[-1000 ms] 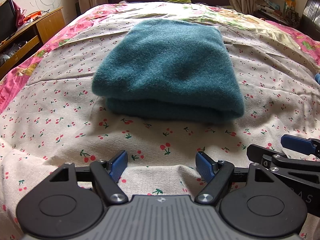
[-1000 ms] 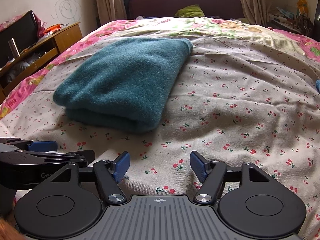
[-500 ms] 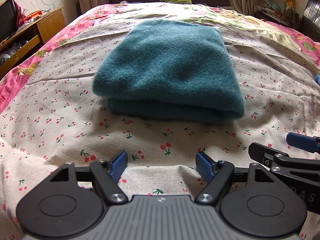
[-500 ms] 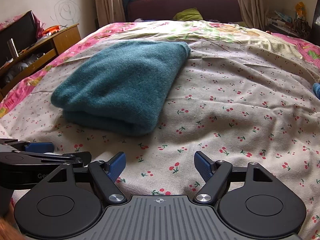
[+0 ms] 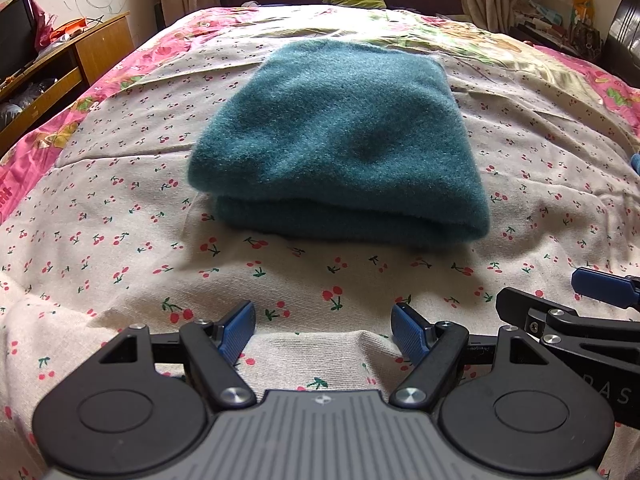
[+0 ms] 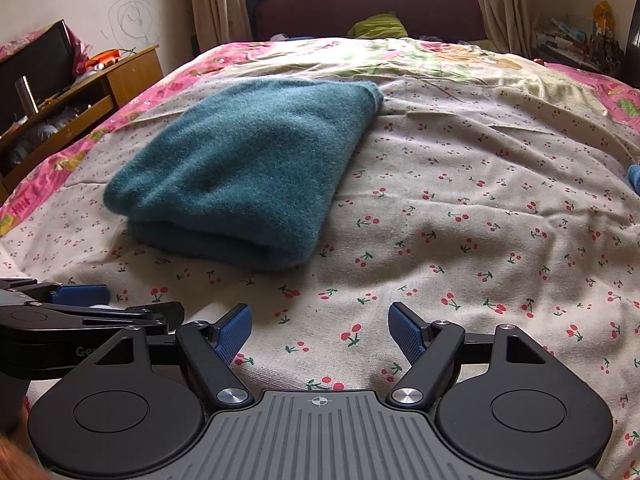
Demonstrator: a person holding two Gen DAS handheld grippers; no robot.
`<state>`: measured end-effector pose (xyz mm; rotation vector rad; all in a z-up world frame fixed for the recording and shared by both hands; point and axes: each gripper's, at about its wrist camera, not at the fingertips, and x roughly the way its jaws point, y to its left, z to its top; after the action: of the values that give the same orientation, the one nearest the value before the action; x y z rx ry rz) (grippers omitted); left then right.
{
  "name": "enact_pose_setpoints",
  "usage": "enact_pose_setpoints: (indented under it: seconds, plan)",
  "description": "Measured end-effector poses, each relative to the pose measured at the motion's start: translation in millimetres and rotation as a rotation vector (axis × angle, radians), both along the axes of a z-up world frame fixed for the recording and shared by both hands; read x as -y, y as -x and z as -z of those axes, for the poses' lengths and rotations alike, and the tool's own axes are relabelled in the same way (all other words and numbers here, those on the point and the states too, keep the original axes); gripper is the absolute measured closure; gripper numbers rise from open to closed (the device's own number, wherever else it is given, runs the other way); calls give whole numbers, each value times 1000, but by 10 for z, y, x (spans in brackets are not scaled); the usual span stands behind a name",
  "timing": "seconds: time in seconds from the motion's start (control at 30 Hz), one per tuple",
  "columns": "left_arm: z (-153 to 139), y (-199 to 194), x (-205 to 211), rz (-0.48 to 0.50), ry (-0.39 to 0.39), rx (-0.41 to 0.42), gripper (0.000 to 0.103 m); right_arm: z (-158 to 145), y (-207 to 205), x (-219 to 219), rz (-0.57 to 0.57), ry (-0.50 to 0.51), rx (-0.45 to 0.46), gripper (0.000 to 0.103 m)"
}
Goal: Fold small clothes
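Observation:
A teal fuzzy garment (image 5: 340,140) lies folded into a thick rectangle on the cherry-print bedsheet (image 5: 120,240); it also shows in the right wrist view (image 6: 248,172). My left gripper (image 5: 323,330) is open and empty, just above the sheet, short of the garment's near folded edge. My right gripper (image 6: 320,330) is open and empty, near the sheet, to the right of the garment. The right gripper's blue fingertip (image 5: 600,286) shows at the left view's right edge. The left gripper's blue fingertip (image 6: 80,293) shows at the right view's left edge.
A wooden cabinet (image 6: 80,92) with clutter stands left of the bed. A maroon headboard (image 6: 368,12) with a green item (image 6: 378,26) is at the far end. A cluttered shelf (image 6: 580,44) stands at the far right. A blue cloth (image 6: 634,178) peeks in at the right edge.
Both grippers stay open. The right gripper has drawn back and tilted up slightly, so the garment sits farther off in its view. The left gripper has barely moved.

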<state>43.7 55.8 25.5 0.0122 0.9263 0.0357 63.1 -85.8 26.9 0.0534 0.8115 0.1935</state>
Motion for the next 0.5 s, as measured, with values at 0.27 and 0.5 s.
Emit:
enact_pose_setpoints:
  seconds: [0.27, 0.5]
  plan:
    - [0, -1, 3, 0, 0, 1, 18, 9, -7, 16, -6, -6, -5, 26]
    - [4, -4, 3, 1, -2, 0, 18, 24, -9, 25, -6, -7, -11, 26]
